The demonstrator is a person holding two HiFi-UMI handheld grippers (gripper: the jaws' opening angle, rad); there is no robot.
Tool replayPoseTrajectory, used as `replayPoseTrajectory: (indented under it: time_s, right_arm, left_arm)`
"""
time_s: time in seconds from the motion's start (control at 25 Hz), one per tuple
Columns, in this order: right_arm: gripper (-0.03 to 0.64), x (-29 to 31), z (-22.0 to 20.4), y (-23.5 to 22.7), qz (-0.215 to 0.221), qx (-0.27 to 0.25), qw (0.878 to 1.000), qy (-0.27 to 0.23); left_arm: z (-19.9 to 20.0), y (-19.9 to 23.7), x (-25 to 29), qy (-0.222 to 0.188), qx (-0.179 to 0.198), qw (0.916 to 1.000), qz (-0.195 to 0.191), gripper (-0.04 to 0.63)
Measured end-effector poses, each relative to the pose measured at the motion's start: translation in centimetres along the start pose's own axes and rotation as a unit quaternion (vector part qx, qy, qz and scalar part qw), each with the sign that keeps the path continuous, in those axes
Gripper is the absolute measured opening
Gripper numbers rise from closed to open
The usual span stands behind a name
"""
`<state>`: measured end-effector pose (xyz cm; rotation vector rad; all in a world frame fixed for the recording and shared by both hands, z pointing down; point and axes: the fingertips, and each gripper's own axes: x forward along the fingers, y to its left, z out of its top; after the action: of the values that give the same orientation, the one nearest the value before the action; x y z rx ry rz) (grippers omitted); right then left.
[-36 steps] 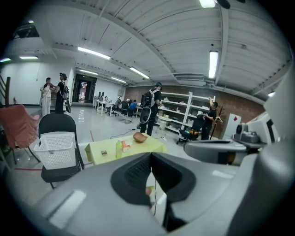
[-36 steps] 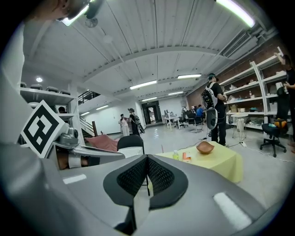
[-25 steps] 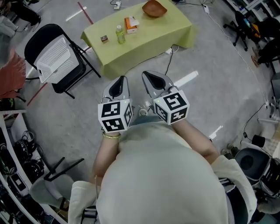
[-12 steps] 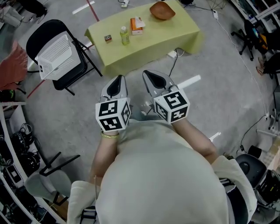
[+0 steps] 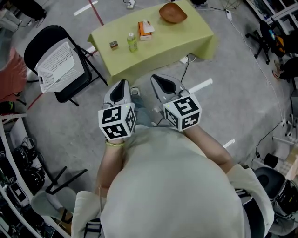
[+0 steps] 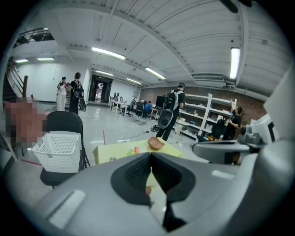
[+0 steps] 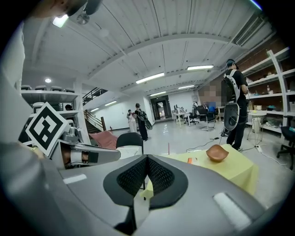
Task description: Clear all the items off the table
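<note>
A low table under a yellow-green cloth (image 5: 158, 44) stands ahead of me on the grey floor. On it are a wooden bowl (image 5: 172, 12), an orange box (image 5: 145, 29), a green bottle (image 5: 132, 42) and a small dark box (image 5: 113, 44). My left gripper (image 5: 122, 85) and right gripper (image 5: 157, 79) are held side by side in front of my body, short of the table's near edge. Both are shut with nothing between the pads. The left gripper view shows the bowl (image 6: 156, 144) beyond the closed left gripper (image 6: 150, 156). The right gripper view shows the bowl (image 7: 216, 152) beyond the closed right gripper (image 7: 147, 159).
A black folding chair (image 5: 35, 44) with a white basket (image 5: 56, 62) on its seat stands left of the table. A cable (image 5: 183, 65) and white tape marks (image 5: 201, 86) lie on the floor by the table. Office chairs and gear line the right side, racks the left. People stand far off.
Both grippers have moved toward the table along with my body, and the table sits slightly closer to them. The left gripper has drifted a little left. The jaws stayed shut.
</note>
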<state>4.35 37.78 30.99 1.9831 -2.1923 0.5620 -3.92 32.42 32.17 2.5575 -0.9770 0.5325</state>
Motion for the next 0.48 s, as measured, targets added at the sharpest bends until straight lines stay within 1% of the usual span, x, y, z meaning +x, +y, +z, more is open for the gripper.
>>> replayPoseTrajectory:
  time_s: [0.28, 0.48]
  right_arm:
    - [-0.005, 4.2, 1.6, -2.1, -0.013, 0.001, 1.0, 0.007]
    - [-0.005, 7.5, 2.8, -3.2, -0.016, 0.003, 1.0, 0.013]
  left_arm:
    - [2.2, 2.6, 4.2, 0.005, 0.001, 1.0, -0.008, 0.011]
    - [3.9, 5.1, 6.8, 0.01, -0.007, 0.9999, -0.005, 0.011]
